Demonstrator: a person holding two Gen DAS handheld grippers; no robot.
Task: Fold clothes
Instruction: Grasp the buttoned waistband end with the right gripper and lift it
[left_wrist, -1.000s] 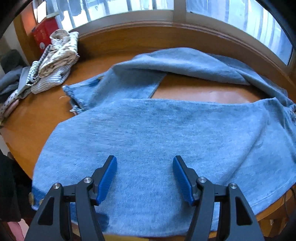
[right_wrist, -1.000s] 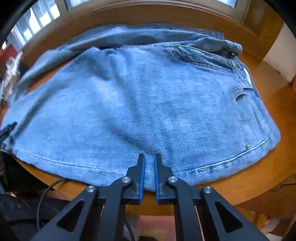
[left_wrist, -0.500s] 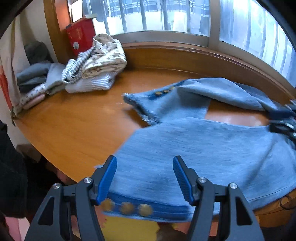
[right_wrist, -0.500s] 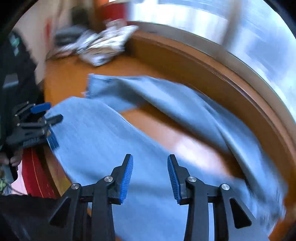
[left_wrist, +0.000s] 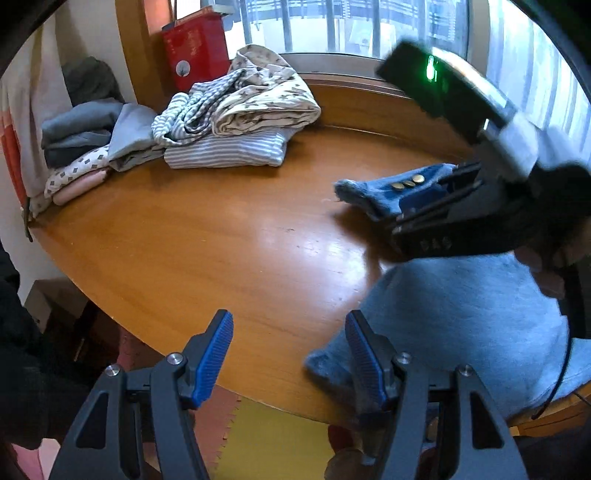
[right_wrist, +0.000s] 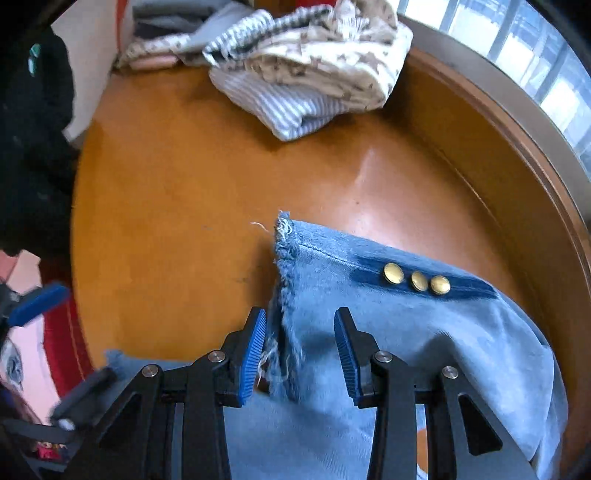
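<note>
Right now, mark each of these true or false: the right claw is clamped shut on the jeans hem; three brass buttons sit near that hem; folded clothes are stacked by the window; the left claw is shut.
1. The right claw is clamped on the jeans hem: false; its jaws stand apart over the frayed edge.
2. Three brass buttons near that hem: true.
3. Folded clothes stacked by the window: true.
4. The left claw is shut: false; open.

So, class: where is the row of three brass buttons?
In the right wrist view, the brass buttons sit on the jeans' hem, just beyond the right hand-held gripper.
</note>
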